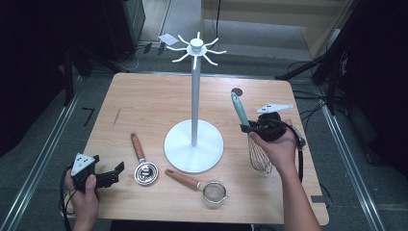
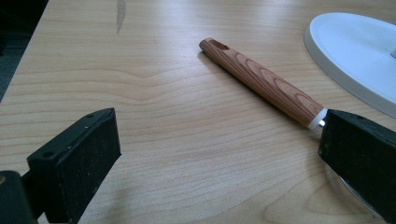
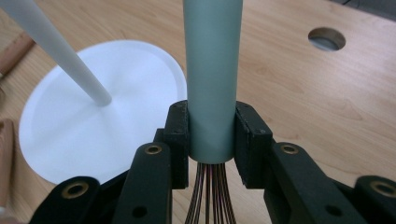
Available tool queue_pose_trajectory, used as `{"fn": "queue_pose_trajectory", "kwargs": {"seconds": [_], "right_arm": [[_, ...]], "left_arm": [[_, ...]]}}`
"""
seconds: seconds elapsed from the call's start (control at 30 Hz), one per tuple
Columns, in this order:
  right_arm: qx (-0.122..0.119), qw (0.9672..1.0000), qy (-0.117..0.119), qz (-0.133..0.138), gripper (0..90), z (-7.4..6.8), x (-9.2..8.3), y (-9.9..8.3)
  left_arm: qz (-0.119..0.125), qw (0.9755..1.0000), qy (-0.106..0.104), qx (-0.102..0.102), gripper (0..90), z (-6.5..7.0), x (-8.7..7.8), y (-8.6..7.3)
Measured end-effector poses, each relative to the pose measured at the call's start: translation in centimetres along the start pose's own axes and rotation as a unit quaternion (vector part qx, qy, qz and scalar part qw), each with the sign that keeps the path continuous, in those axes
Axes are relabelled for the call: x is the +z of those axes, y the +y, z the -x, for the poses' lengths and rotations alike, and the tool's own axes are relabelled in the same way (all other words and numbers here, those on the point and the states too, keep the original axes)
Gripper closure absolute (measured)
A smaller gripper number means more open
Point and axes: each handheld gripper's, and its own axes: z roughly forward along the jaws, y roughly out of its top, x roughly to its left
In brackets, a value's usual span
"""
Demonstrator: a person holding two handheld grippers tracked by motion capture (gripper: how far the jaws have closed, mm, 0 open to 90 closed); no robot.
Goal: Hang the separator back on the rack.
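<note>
A "7" is marked on the floor (image 1: 87,116)

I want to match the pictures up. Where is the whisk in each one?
High view: whisk at right, held by the right gripper.
Left gripper view: not in it.
Right gripper view: whisk centre, handle between the jaws.
Shared landmark: the white stand.

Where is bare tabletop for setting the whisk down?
Bare: the far-left tabletop behind the wooden-handled jigger, and the far-right corner by the cable hole. Crowded: the near edge, around the strainer and stand base.
</note>
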Motion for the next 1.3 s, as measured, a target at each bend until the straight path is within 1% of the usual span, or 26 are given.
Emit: {"fn": "queue_pose_trajectory", "kwargs": {"seconds": [0.03,0.07,0.2,0.23,0.27,0.3,0.4,0.43,0.47,0.5,0.53,0.63,0.67,0.7,0.77,0.8,0.87,0.9,1.0,1.03,1.17,1.2,1.3], "right_arm": [[0.001,1.0,0.002,0.008,71.1,-0.1,-0.2,-0.1],[0.001,1.0,0.002,0.008,71.1,-0.1,-0.2,-0.1],[-0.001,0.9996,0.003,0.03,71.1,-0.8,-0.7,-0.5],[0.002,0.9992,0.005,0.039,71.1,-1.1,-0.9,-0.7],[0.002,0.9992,0.005,0.039,71.1,-1.1,-0.9,-0.7],[0.003,0.9989,0.009,0.045,71.1,-1.2,-1.0,-0.8],[0.007,0.9979,0.013,0.063,71.1,-1.6,-1.3,-1.1],[0.007,0.997,0.014,0.076,71.1,-1.9,-1.6,-1.2],[0.007,0.997,0.014,0.076,71.1,-1.9,-1.6,-1.2],[0.005,0.996,0.02,0.087,71.1,-2.3,-1.8,-1.2],[0.005,0.996,0.02,0.087,71.1,-2.3,-1.8,-1.2],[0.005,0.9939,0.025,0.107,71.0,-3.0,-2.4,-1.0],[0.005,0.9939,0.025,0.107,71.0,-3.0,-2.4,-1.0],[0.003,0.9928,0.032,0.115,71.1,-3.3,-2.7,-0.9],[0.002,0.9922,0.032,0.12,71.1,-3.4,-2.8,-0.8],[0.003,0.9905,0.033,0.134,71.1,-3.7,-3.1,-0.7],[0.003,0.9881,0.034,0.15,71.0,-4.0,-3.5,-0.6],[0.003,0.9881,0.034,0.15,71.0,-4.0,-3.5,-0.6],[0.003,0.9851,0.034,0.169,71.0,-4.4,-3.9,-0.3],[0.002,0.9838,0.039,0.175,71.0,-4.6,-4.1,-0.1],[-0.003,0.9824,0.041,0.182,71.0,-5.1,-4.4,0.1],[-0.005,0.9812,0.044,0.188,71.0,-5.4,-4.6,0.3],[-0.006,0.9795,0.046,0.196,71.0,-5.8,-4.9,0.5]], "left_arm": [[0.0,1.0,0.0,0.0,0.0,0.0,0.0,0.0],[0.001,1.0,0.0,0.0,0.0,0.0,0.0,0.0],[0.001,1.0,0.0,-0.001,0.0,0.0,0.0,0.0],[0.001,1.0,0.0,-0.001,0.0,0.0,0.0,0.0],[0.001,1.0,0.0,-0.001,0.0,0.0,0.0,0.0],[0.001,1.0,0.0,0.0,0.0,0.0,0.0,0.0],[0.0,1.0,0.0,0.0,0.0,0.0,0.0,0.0],[0.001,1.0,0.0,0.0,0.0,0.0,0.0,0.0],[0.001,1.0,0.0,0.0,0.0,0.0,0.0,0.0],[0.001,1.0,0.0,0.0,0.0,0.0,0.0,0.0],[0.001,1.0,0.0,0.0,0.0,0.0,0.0,0.0],[0.001,1.0,0.0,0.0,0.0,0.0,0.0,0.0],[0.002,1.0,0.0,0.0,0.0,0.1,0.0,0.0],[0.002,1.0,0.0,0.0,0.0,0.1,0.0,0.0],[0.002,1.0,0.0,0.001,0.0,0.1,0.0,0.0],[0.002,1.0,0.0,0.001,0.0,0.1,0.0,0.0],[0.003,1.0,0.0,0.0,0.0,0.1,0.0,0.0],[0.003,1.0,0.0,-0.001,0.0,0.0,0.0,0.0],[0.004,1.0,-0.001,-0.001,0.0,0.1,0.0,0.0],[0.003,1.0,-0.001,0.0,0.0,0.0,0.0,0.0],[0.004,1.0,0.0,-0.001,0.0,0.1,0.0,0.0],[0.004,1.0,0.0,-0.001,0.0,0.1,0.0,0.0],[0.003,1.0,0.0,0.0,0.0,0.1,0.0,0.0]]}}
